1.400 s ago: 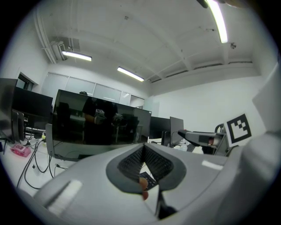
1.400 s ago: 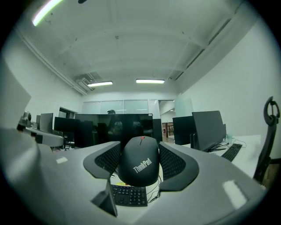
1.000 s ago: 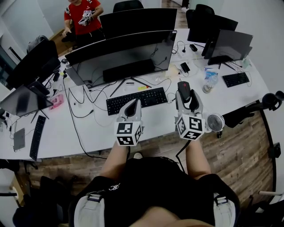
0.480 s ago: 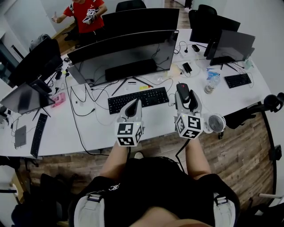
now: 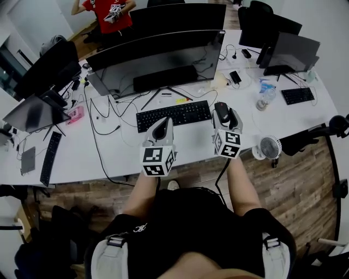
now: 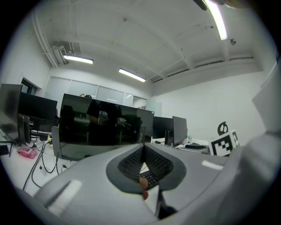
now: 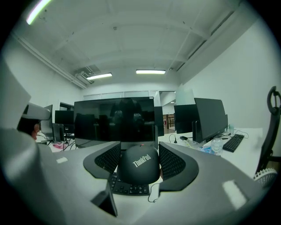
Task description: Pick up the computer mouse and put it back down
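Observation:
A black ThinkPad computer mouse [image 7: 138,163] sits between the ribbed pads [image 7: 172,161] of my right gripper [image 7: 138,161], which is shut on its sides. The mouse [image 5: 221,110] hangs just right of the black keyboard [image 5: 173,115], whose keys [image 7: 128,188] show beneath it, and its thin cable [image 7: 152,193] dangles below. My left gripper [image 5: 163,129] hovers over the front of the keyboard with its jaws together and nothing in them. In the left gripper view its fingertips [image 6: 143,148] meet at the top.
A wide dark monitor [image 5: 158,60] stands behind the keyboard, with loose cables [image 5: 103,122] at its left. A small white fan [image 5: 267,148], a water bottle [image 5: 264,98] and a second keyboard [image 5: 297,95] lie to the right. A person in red [image 5: 112,13] stands at the back.
My right gripper has drifted slightly left toward the keyboard's end with the mouse still in it. The head view has shifted a little. The left gripper keeps its place.

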`<state>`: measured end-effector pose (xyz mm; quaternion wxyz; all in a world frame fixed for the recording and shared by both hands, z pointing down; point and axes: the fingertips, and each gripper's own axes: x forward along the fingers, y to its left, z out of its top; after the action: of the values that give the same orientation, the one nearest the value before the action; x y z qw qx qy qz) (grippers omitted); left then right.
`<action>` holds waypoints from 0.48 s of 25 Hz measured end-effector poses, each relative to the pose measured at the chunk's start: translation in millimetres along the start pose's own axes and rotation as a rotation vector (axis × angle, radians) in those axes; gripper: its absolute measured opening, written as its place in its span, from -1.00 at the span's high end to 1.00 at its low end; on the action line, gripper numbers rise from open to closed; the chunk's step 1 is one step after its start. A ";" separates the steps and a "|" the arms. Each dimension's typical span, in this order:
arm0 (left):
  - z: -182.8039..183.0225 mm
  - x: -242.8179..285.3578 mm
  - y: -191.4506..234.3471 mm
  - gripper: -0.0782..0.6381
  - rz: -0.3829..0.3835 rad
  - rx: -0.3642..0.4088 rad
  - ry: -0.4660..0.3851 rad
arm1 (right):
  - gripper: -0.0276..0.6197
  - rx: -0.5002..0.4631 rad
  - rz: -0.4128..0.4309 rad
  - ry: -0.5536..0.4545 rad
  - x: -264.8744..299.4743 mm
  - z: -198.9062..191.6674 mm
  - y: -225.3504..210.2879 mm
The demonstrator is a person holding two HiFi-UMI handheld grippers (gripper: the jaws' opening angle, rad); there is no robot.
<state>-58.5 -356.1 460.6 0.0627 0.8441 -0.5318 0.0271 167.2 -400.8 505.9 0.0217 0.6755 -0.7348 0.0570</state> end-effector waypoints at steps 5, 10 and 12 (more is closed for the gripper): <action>-3.8 -6.7 6.2 0.64 0.024 0.007 0.013 | 0.08 0.009 -0.004 0.133 14.0 -58.4 -5.4; -8.9 -13.9 16.0 0.64 0.051 0.010 0.031 | 0.08 0.023 -0.006 0.218 17.9 -103.2 -6.4; -10.4 -16.3 18.2 0.64 0.059 0.009 0.036 | 0.08 0.020 -0.007 0.253 19.7 -119.8 -6.2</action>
<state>-81.7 -347.9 470.5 0.0677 0.8278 -0.5550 0.0464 166.2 -407.3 627.2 0.1079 0.6657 -0.7232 0.1490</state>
